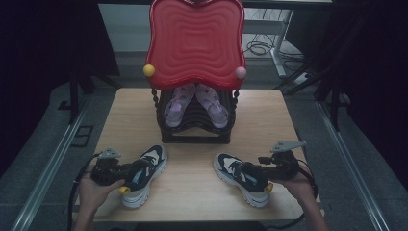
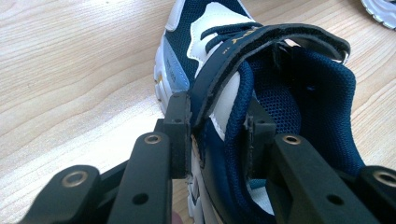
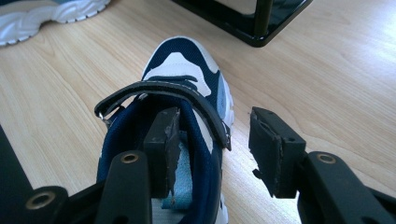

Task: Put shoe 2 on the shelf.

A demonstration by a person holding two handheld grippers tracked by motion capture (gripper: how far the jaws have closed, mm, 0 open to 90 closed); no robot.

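The left gripper [image 2: 215, 135] pinches the side wall of the left sneaker [image 2: 243, 93], bare table [image 2: 70, 70] stretching beyond. The right gripper [image 3: 215, 144] stands open, one jaw inside the right sneaker [image 3: 187, 79], the other clear. Ahead, the black rack [image 1: 195, 130] holds purple sandals [image 1: 174, 108] under a red tray [image 1: 195, 41].

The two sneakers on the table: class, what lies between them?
Bare wood: in the high view, nothing lies on the table between the left sneaker and the right sneaker.
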